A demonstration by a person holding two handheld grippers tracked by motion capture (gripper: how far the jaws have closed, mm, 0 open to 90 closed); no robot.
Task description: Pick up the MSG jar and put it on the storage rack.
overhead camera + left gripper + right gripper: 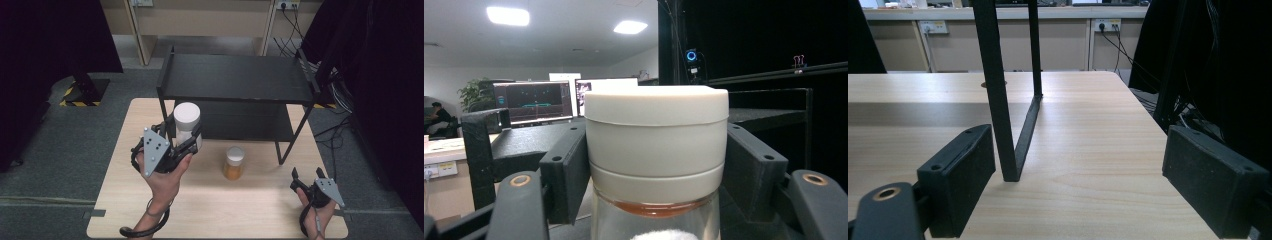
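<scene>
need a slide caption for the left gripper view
Left gripper jaws clamp a white-lidded jar before a black shelf.

- Jar (656,150): clear glossy glass, matt white plastic lid (656,107).
- Table (1088,150): pale wood-grain top, smooth.
- Shelf rack (235,80): matt black metal.
- Gripper pads (960,175): matt black plastic.

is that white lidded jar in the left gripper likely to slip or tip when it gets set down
Probably not slippery: the left gripper clamps the white-lidded jar on its lid. It looks like rigid glass, so likely breakable. Partly filled with amber liquid, tall and top-heavy, it may tip if set down tilted.
</scene>
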